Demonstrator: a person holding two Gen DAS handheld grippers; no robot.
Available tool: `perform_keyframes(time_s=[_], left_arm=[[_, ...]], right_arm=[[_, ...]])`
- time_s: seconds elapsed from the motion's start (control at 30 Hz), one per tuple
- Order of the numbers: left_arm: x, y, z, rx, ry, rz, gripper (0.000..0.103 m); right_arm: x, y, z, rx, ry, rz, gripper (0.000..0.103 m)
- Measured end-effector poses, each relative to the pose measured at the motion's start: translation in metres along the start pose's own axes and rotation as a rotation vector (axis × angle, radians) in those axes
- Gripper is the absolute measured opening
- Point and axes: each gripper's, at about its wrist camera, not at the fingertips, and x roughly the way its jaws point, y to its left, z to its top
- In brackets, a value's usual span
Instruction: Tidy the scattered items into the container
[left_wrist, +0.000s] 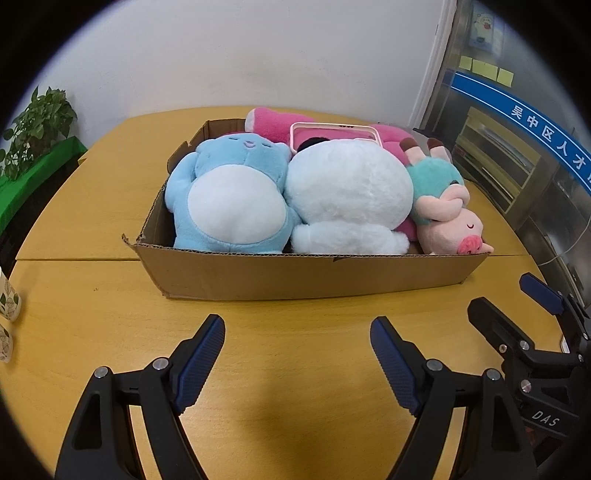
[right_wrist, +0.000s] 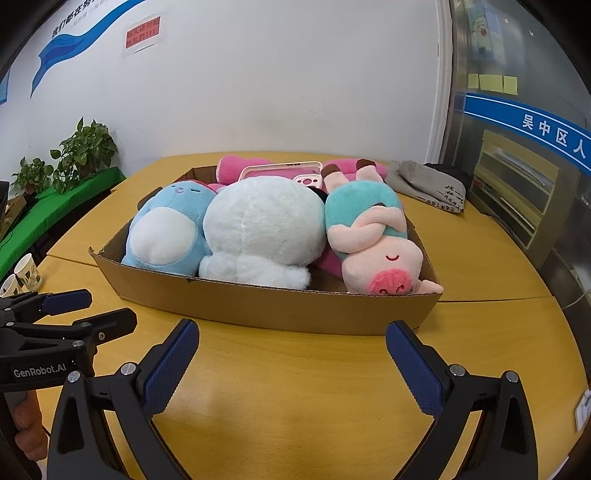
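A shallow cardboard box (left_wrist: 295, 275) (right_wrist: 295, 308) sits on the yellow table. Inside lie a blue plush (left_wrist: 229, 192) (right_wrist: 166, 229), a white plush (left_wrist: 347, 188) (right_wrist: 262, 225), a pink pig plush in a teal top (left_wrist: 447, 214) (right_wrist: 369, 236), a magenta plush (left_wrist: 273, 122) (right_wrist: 236, 166) at the back, and a pink phone case (left_wrist: 334, 129) (right_wrist: 284, 171). My left gripper (left_wrist: 297, 336) is open and empty above the table in front of the box. My right gripper (right_wrist: 291, 339) is open and empty too, beside the left one (right_wrist: 74, 306).
Paper cups (right_wrist: 26, 271) (left_wrist: 9, 299) stand at the table's left edge. A grey folded cloth (right_wrist: 428, 182) lies behind the box on the right. Potted plants (right_wrist: 85, 151) on a green ledge stand at the left. A glass cabinet (right_wrist: 517, 177) stands at the right.
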Motion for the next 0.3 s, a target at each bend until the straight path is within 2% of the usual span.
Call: perform_keyframes(time_s=[0.07, 0.2, 0.3], left_arm=[[-0.0016, -0.0024, 0.0005, 0.006, -0.004, -0.008, 0.083], [-0.0071, -0.0056, -0.0011, -0.006, -0.014, 0.061, 0.085], [-0.0059, -0.0067, -0.0003, -0.005, -0.011, 0.062, 0.085]], right_arm=[[0.0012, -0.0005, 0.0004, 0.001, 0.002, 0.001, 0.103], [0.0012, -0.0012, 0.0015, 0.001, -0.001, 0.001, 0.103], [0.0013, -0.0018, 0.0023, 0.003, -0.001, 0.005, 0.103]])
